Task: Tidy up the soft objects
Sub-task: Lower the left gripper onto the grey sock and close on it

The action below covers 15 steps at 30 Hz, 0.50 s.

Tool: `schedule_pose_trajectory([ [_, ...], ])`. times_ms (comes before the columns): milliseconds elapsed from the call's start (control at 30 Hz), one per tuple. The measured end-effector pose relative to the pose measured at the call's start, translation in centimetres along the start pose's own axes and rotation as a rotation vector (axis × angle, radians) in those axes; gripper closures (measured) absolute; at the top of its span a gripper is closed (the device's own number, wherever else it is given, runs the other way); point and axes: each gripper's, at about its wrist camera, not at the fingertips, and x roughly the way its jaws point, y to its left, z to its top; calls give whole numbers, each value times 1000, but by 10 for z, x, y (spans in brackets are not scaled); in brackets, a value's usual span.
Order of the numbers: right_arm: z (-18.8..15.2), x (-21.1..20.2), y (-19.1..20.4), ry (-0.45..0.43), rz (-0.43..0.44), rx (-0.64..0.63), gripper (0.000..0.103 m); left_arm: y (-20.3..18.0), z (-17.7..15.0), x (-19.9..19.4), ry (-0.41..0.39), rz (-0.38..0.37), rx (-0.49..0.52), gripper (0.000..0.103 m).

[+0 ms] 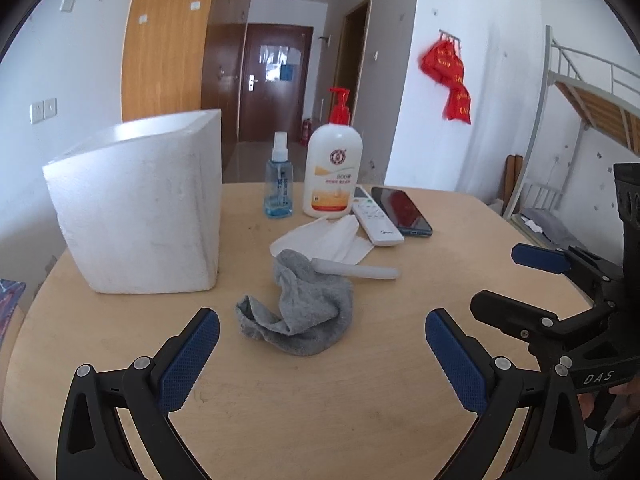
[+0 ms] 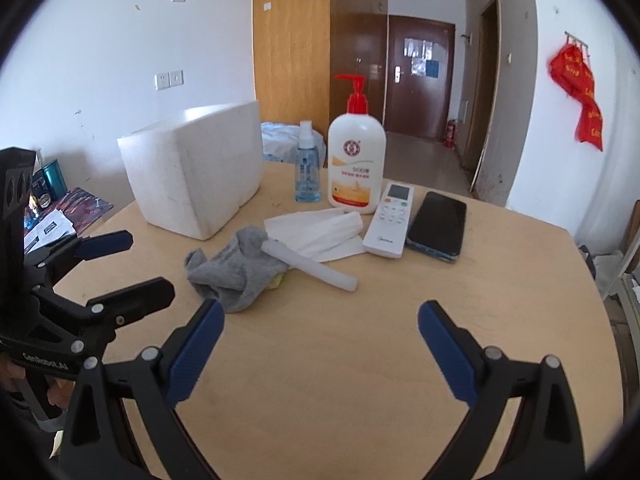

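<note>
A crumpled grey fabric sock (image 1: 298, 312) lies mid-tabletop (image 1: 320, 400), a white plastic tube (image 1: 356, 270) resting across it. Both the left hand-held gripper (image 1: 322, 356) and right hand-held gripper (image 2: 320, 350) hover just short of it, jaws spread wide, gripping nothing. A white foam box (image 1: 140, 208) stands left.

"DAS" on the right tool (image 1: 516, 280) — "GenRobot.AI" on the left tool (image 2: 132, 264).

Bright even daylight, soft faint shadows, sharp focus, strong fisheye bending, dark vignetted corners
</note>
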Motion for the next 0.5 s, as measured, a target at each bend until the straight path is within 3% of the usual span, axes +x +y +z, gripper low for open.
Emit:
schedule_pose_trajectory([
  [167,9,24,-12,56,46,16,9,6,6,16,50,34,-16,0],
  [367,16,47,-10,116,90,-25,12,12,9,31,91,6,-34,0],
  [500,18,58,-11,149,117,-33,21,12,10,44,127,-8,-37,0],
])
